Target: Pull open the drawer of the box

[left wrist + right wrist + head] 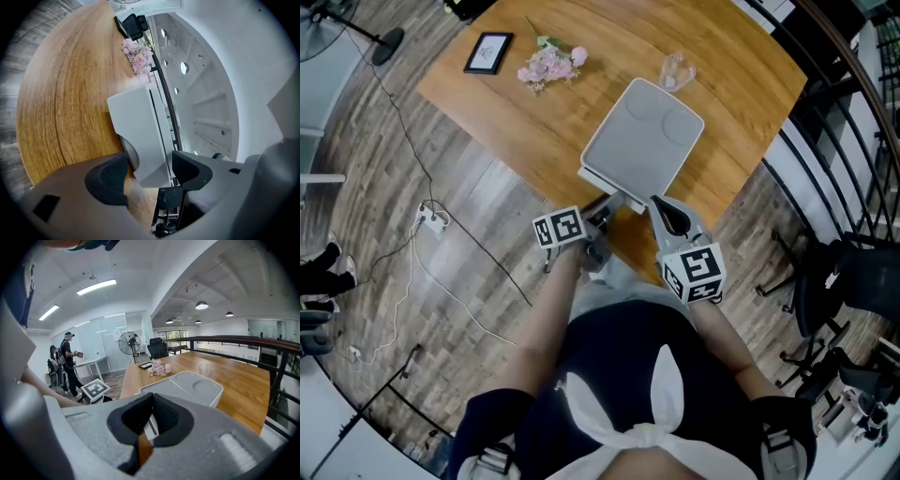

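Note:
A flat white box [642,141] lies on the wooden table [516,117], its front end at the near edge. A low white drawer front [607,186] shows under that end. My left gripper [607,208] is at this front end. In the left gripper view it is rolled sideways, and the box's near corner [147,154] fills the narrow gap between its dark pads [110,178], which lie against it on both sides. My right gripper [667,217] hovers just before the front's right part. Its pads [161,416] meet at the tips with nothing held, and the box [187,385] lies beyond.
Pink flowers [548,66], a black picture frame [488,52] and a clear glass [677,70] stand farther back on the table. A black railing [853,112] and a chair [853,281] are to the right. Cables [431,220] run over the floor at left. People stand far off [68,362].

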{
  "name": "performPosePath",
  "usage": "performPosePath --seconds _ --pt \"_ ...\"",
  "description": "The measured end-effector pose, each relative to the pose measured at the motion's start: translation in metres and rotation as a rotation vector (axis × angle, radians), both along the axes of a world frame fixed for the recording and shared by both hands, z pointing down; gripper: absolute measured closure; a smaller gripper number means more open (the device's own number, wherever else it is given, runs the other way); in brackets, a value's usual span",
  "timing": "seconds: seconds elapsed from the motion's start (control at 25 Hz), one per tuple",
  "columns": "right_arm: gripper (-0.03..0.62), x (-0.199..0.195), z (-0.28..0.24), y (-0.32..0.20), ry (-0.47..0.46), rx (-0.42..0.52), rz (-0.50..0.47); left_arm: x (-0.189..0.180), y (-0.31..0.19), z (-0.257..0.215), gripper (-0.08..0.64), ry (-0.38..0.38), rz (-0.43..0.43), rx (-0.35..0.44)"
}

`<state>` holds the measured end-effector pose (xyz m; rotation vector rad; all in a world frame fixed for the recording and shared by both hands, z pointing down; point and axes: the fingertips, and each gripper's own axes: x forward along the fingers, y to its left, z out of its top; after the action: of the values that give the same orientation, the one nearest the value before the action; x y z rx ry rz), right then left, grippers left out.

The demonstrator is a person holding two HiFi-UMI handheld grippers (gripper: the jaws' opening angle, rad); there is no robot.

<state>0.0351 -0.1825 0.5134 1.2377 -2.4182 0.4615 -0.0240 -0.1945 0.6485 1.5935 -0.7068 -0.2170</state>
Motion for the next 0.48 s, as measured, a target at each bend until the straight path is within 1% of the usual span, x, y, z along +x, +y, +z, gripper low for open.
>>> performPosePath --seconds 0.16,0.2,0.24,0.36,0.48 --pt "0.595 0.002 0.0022 0.0005 0.001 -0.002 0.003 0.0013 0.0004 0.003 0.265 0.018 0.001 -0.021" --pt "0.594 0.0026 0.0022 0.0007 0.0 -0.003 0.004 0.0007 0.0006 0.004 0.275 0.017 -0.005 -0.028" --pt "0.595 0.003 0.0022 0.0007 0.0 -0.003 0.005 0.0002 0.0006 0.0043 0.303 0.017 -0.01 -0.031" --pt "0.594 0.0032 0.0024 0.0004 -0.001 -0.001 0.005 0.0011 -0.0002 0.0007 0.358 0.028 -0.017 -0.018" --pt "0.595 0.0028 0.0025 0.0005 -0.004 0.001 0.006 0.0014 -0.0001 -0.0004 0.367 0.033 -0.021 -0.021"
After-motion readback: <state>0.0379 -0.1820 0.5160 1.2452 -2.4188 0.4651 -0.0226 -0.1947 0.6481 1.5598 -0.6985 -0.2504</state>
